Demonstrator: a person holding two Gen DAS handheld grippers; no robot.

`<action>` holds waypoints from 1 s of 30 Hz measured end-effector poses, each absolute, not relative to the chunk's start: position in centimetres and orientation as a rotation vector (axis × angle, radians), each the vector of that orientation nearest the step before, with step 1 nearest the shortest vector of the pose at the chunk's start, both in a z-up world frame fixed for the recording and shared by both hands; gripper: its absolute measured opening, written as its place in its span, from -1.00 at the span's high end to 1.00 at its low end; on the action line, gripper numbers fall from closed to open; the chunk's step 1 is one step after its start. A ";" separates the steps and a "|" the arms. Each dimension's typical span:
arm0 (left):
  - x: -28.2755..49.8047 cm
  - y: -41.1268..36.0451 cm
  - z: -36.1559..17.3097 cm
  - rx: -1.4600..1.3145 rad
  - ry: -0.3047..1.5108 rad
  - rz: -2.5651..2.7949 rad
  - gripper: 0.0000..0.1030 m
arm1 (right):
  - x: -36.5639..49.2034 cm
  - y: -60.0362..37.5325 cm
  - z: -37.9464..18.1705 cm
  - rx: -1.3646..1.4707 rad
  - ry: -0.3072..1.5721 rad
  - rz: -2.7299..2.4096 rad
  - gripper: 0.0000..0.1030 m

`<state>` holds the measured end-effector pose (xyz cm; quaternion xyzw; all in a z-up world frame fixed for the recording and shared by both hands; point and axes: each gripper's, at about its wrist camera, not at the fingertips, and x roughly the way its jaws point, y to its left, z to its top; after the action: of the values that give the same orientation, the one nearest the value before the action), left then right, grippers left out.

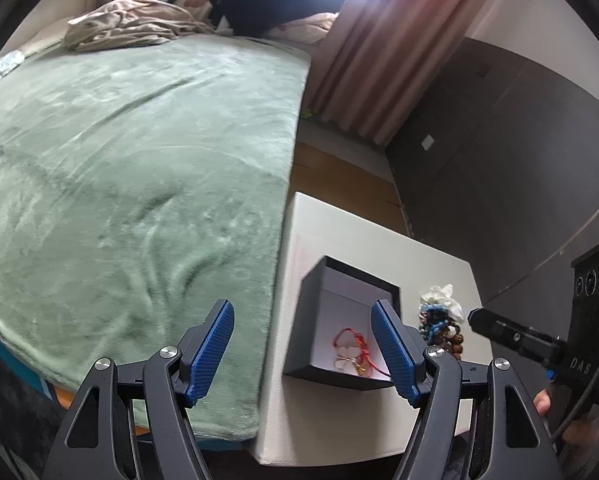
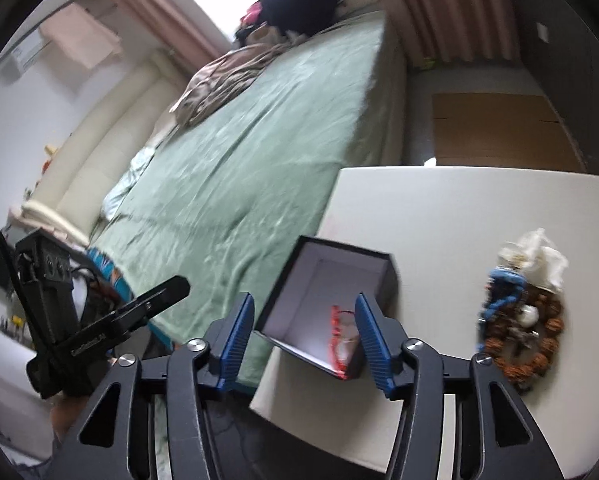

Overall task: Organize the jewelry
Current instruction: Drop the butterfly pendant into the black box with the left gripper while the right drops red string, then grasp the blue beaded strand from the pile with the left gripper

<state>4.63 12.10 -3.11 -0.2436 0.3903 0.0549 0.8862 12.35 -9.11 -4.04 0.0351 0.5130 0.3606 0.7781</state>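
Held low and level over the near edge of the white table [image 1: 379,224], both tools. Left gripper [image 1: 302,354] spread wide, empty, blue pads [image 1: 211,354] straddling the seam between bed and table. Right gripper [image 2: 304,346] likewise spread and empty, raised above the near side of the black box [image 2: 373,276], touching nothing.

Open black box [image 1: 319,300] close to the table's bed-side edge, white-lined, with a red cord bracelet [image 1: 349,340] and a pale charm lying on its floor. Heap of beaded jewelry [image 2: 519,320] well apart to the right: brown bead strand, blue cord, white cloth on top. Bare tabletop between box and heap, more beyond the box toward the far edge.

Alongside on the left, a bed under a green blanket [image 1: 139,160], rumpled clothes at its far end; pink curtains [image 1: 379,52], wood floor, dark cabinet doors [image 1: 499,140] behind
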 end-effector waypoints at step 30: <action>13.3 -3.6 -3.8 -0.290 0.942 -0.223 -0.37 | 13.6 -28.5 -5.0 0.324 1.064 0.380 -0.41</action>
<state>13.33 -3.65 -3.82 -0.1387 0.4511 -0.1066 0.8751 13.59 -28.53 -4.96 0.1530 0.5021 0.1793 0.8321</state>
